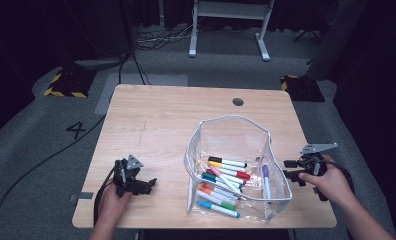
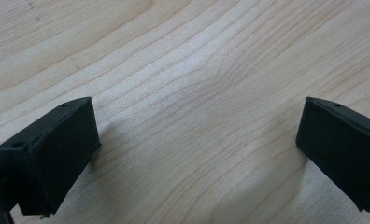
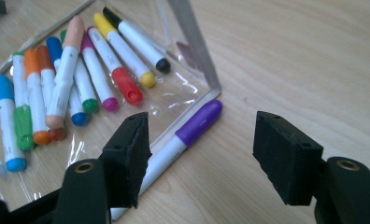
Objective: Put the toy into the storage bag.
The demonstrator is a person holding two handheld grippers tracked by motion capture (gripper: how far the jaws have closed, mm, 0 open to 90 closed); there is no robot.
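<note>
At the left of the high view, the left tongs (image 1: pixel 147 184) were held by the person's left hand (image 1: pixel 111 202) low over the wooden surface (image 1: pixel 161 120), near its front edge and well apart from everything else. In the left gripper view the two black jaws were seen spread wide, with nothing but bare wood grain between them.

Toward the middle-right, a clear plastic pouch (image 1: pixel 231 131) stood on the surface with its mouth gaping open, its grey-edged rim raised. A heap of markers (image 1: pixel 221 182) was seen lying within it, capped in black, yellow, red, green, orange, blue and pink. A purple-capped marker (image 1: pixel 266 181) was seen at the right of the pouch; in the right gripper view it (image 3: pixel 183 137) was shown lying on the wood just beside the pouch's corner seam, its cap pointing away from the tongs. Whether it touched the plastic could not be told.

At the right, the right tongs (image 1: pixel 288 169) were held by the right hand (image 1: pixel 331 182) just beside the pouch's right wall. Their jaws were spread apart, gripping nothing, and the purple marker's white barrel was seen running under the left-hand jaw.
</note>
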